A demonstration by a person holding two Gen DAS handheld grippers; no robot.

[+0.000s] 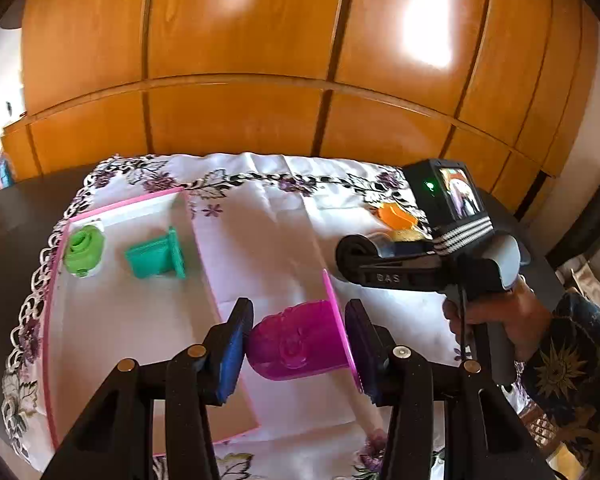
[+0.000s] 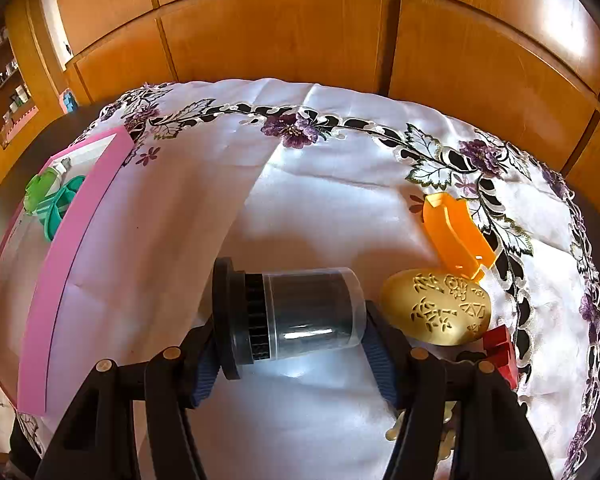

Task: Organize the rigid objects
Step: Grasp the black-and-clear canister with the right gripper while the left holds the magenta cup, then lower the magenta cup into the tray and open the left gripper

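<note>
In the pink tray (image 1: 112,210) at 10 o'clock, 2 green pieces (image 1: 85,250) lie; our left gripper (image 1: 298,350) holds the magenta mould (image 1: 296,340), right gripper (image 2: 290,320) the black cylinder (image 2: 296,314); 3 remain.

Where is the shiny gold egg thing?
In the right wrist view, the gold carved egg-shaped box lies on the white embroidered tablecloth, right of the black-capped clear jar, just below the orange plastic piece.

red block (image 2: 500,350): half hidden behind finger | small items under golden egg (image 2: 436,306): unclear
</note>
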